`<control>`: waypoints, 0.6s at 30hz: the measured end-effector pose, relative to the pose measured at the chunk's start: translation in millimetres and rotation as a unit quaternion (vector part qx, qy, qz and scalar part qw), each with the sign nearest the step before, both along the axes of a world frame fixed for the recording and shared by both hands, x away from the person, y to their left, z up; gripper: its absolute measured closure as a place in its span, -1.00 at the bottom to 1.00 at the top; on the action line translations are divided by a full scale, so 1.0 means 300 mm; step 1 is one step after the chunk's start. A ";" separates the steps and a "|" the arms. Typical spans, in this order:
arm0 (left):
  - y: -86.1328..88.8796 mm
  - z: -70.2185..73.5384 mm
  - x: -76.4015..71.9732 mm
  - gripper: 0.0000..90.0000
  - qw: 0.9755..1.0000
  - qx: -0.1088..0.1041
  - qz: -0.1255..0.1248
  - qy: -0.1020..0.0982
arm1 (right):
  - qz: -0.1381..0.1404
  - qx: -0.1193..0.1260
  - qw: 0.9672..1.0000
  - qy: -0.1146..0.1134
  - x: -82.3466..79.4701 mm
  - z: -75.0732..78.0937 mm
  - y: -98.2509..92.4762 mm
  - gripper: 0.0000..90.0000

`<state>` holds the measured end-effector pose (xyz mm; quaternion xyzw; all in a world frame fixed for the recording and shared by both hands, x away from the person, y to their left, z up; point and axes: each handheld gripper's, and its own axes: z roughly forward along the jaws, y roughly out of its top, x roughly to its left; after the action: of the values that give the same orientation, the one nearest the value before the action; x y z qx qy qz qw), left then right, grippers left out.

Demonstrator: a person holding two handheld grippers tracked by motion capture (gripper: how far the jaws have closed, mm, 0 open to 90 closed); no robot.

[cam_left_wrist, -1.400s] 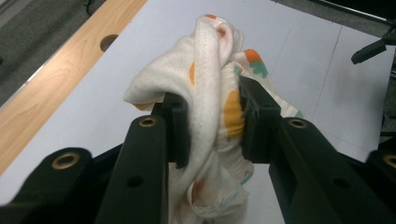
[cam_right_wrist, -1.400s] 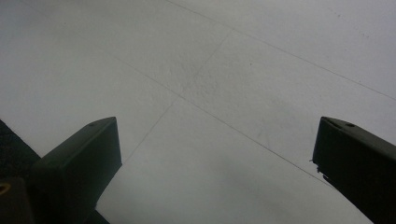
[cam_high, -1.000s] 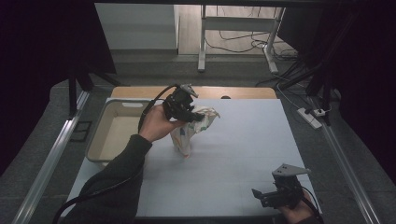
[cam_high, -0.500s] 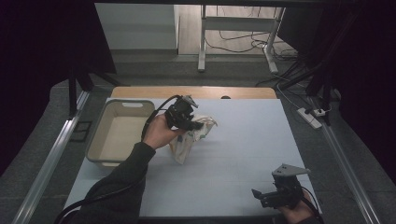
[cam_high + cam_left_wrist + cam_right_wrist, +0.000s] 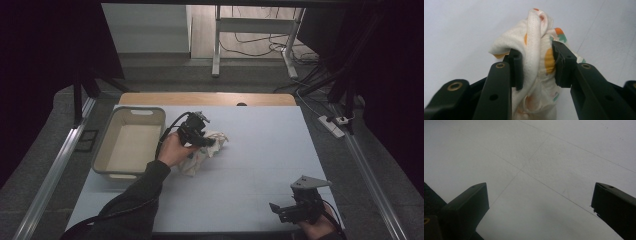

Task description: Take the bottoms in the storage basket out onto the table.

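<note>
The left gripper (image 5: 200, 134), arm reaching forward, has its jaws clamped on a cloth (image 5: 536, 50) just right of the bin (image 5: 129, 145). The right gripper (image 5: 295, 207) rests near the surface's (image 5: 260, 150) front edge, jaws apart, open room between.

Cloth (image 5: 534, 75) lower part ran off left gripper view bottom edge; print too small to read in high view; person's right hand (image 5: 320, 230) cropped
</note>
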<state>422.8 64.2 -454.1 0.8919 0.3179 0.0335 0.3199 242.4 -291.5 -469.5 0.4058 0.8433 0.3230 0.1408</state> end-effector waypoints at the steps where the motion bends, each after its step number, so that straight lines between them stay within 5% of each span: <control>1: -0.004 -0.011 0.000 0.39 1.000 0.002 0.002 0.002 | 0.000 0.000 1.000 0.000 0.000 0.000 0.000 -0.97; 18: -0.038 -0.148 0.008 0.08 0.999 0.026 0.016 0.037 | 0.001 0.000 1.000 0.000 -0.001 0.000 0.000 -0.97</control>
<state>425.0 52.8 -498.4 0.8952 0.3429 0.0135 0.2843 242.2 -291.4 -469.4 0.4046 0.8439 0.3229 0.1408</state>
